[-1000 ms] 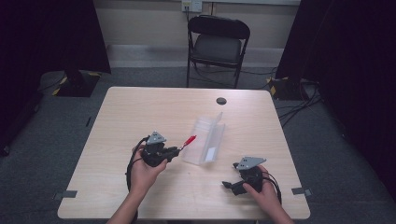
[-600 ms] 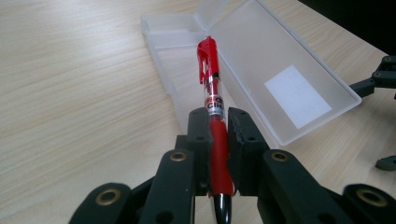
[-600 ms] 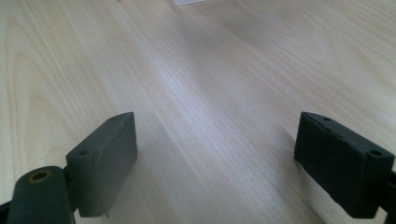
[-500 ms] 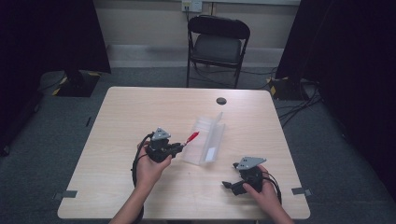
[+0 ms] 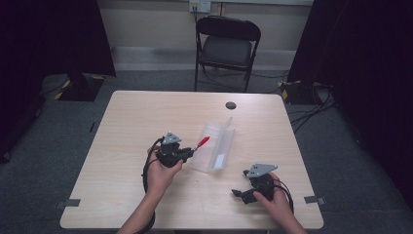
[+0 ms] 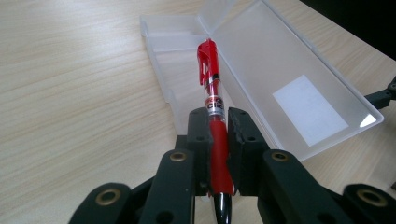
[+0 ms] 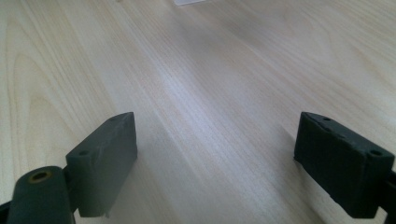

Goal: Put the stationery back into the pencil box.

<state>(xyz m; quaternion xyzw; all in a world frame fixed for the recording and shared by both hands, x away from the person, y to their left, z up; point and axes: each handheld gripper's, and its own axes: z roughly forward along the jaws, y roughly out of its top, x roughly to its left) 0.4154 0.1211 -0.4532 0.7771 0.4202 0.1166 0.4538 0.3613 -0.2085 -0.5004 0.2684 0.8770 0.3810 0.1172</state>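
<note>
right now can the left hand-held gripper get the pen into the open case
Probably yes: the left hand-held gripper holds the pen right over the open case, with nothing in between.

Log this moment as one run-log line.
left gripper: shut on red pen, above open case | right gripper: open, low over table

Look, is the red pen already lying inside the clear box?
No, the left hand-held gripper holds the red pen above the open clear box.

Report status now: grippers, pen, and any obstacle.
Left gripper shut on red pen, over open clear case. Right gripper open, low over table. Nothing in the way.
</note>
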